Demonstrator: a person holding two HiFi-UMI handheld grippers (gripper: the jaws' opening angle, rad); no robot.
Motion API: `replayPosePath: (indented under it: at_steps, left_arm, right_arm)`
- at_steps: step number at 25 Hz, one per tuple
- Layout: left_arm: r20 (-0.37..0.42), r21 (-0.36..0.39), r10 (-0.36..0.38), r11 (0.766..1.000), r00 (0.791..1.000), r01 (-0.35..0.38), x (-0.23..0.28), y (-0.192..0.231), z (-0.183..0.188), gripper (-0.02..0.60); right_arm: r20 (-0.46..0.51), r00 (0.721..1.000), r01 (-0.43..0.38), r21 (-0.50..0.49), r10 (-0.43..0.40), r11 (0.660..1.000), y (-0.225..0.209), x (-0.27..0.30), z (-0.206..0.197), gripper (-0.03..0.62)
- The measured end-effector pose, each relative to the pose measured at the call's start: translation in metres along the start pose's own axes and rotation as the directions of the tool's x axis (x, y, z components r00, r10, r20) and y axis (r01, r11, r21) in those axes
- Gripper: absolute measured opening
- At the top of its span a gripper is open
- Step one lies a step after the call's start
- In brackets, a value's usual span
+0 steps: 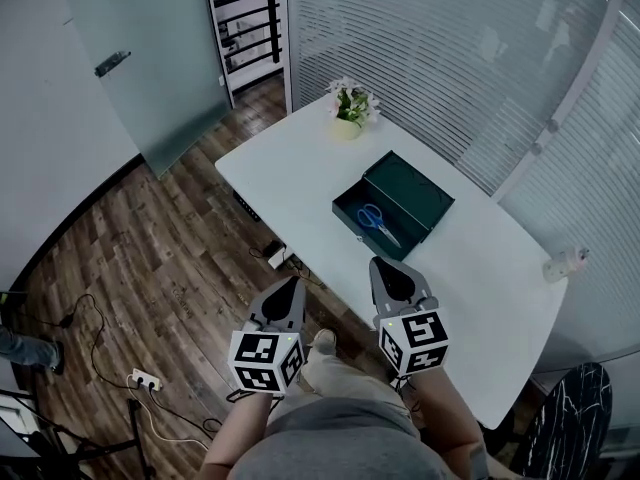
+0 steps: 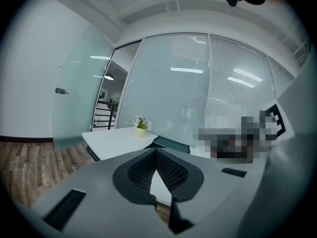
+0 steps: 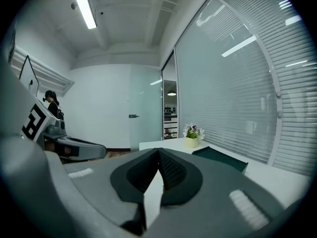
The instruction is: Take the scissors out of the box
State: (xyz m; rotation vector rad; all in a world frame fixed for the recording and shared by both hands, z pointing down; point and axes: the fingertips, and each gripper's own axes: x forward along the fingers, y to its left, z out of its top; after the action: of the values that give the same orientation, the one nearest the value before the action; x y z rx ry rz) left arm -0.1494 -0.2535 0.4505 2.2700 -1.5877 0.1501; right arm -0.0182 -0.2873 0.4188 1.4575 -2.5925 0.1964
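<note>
On the white rounded tabletop (image 1: 300,168) a dark green metal box (image 1: 405,200) stands open near the middle, its lid folded back toward the edge that runs along the blind-covered glass wall (image 1: 440,58). The blue-handled scissors (image 1: 378,223) lie flat inside the box, in the open half nearer the person, with the handles toward the far corner and the blades toward the near edge. At that far corner stands a small potted plant with pale flowers in a yellowish pot (image 1: 350,108), well apart from the box. A small white object (image 1: 566,262) sits at the right edge of the tabletop; what it is cannot be made out. The left gripper (image 1: 293,280) hangs off the tabletop's near-left edge, above the dark wood plank floor (image 1: 150,268). Its jaws are pressed together at the tips with nothing between them, as the left gripper view (image 2: 156,151) shows. The right gripper (image 1: 377,261) is just inside the near edge of the tabletop, short of the box and not touching it. Its jaws are likewise closed tip to tip and empty in the right gripper view (image 3: 158,150). Both gripper views look past their closed jaws to the box (image 2: 171,143) (image 3: 220,157) and the plant (image 2: 141,124) (image 3: 192,133) beyond.
</note>
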Motion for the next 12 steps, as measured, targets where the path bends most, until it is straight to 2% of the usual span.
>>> replayPosePath:
  at_steps: [6,12]
  left_arm:
    - [-0.012,-0.006,-0.009,1.000,1.000,0.009,0.043,0.025,0.017,0.006]
    - [-0.016,-0.009,-0.016,1.000,1.000,0.016,0.082,0.047,0.036,0.006]
  right_arm:
    - [-0.041,0.999,0.025,-0.040,-0.026,0.999,-0.036,0.056,0.006,0.009]
    - [-0.144,0.989,0.017,-0.080,-0.028,0.997,-0.069,0.106,-0.010,0.009]
